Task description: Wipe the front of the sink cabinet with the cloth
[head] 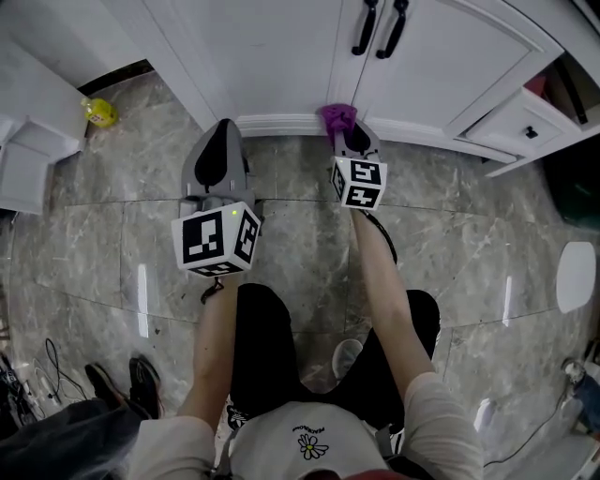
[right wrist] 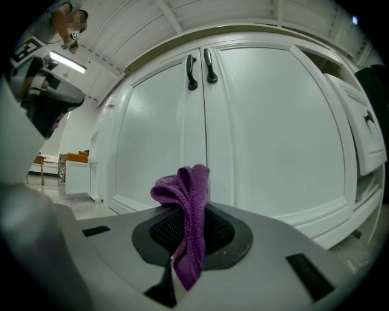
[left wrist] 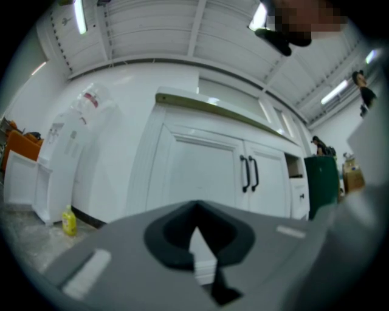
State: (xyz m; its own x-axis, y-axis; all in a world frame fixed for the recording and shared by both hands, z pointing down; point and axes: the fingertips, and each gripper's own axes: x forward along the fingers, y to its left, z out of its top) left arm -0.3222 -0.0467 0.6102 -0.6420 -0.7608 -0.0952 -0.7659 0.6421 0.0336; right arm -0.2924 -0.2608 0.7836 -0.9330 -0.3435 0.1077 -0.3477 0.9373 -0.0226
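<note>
The white sink cabinet [head: 300, 56] has two doors with black handles [head: 380, 28]; it also fills the right gripper view [right wrist: 255, 140] and the left gripper view [left wrist: 200, 176]. My right gripper [head: 349, 131] is shut on a purple cloth [head: 336, 116], close to the cabinet's base moulding under the door seam. The cloth [right wrist: 187, 218] sticks up bunched from the closed jaws of the right gripper [right wrist: 185, 243]. My left gripper [head: 221, 155] is shut and holds nothing, lower left of the cabinet front; its jaws [left wrist: 197, 249] meet with nothing between.
A yellow bottle [head: 100, 112] stands on the marble floor [head: 300, 244] at the left, next to white furniture [head: 28, 141]. An open drawer [head: 525, 131] juts out at the right. Cables and shoes [head: 131, 384] lie lower left.
</note>
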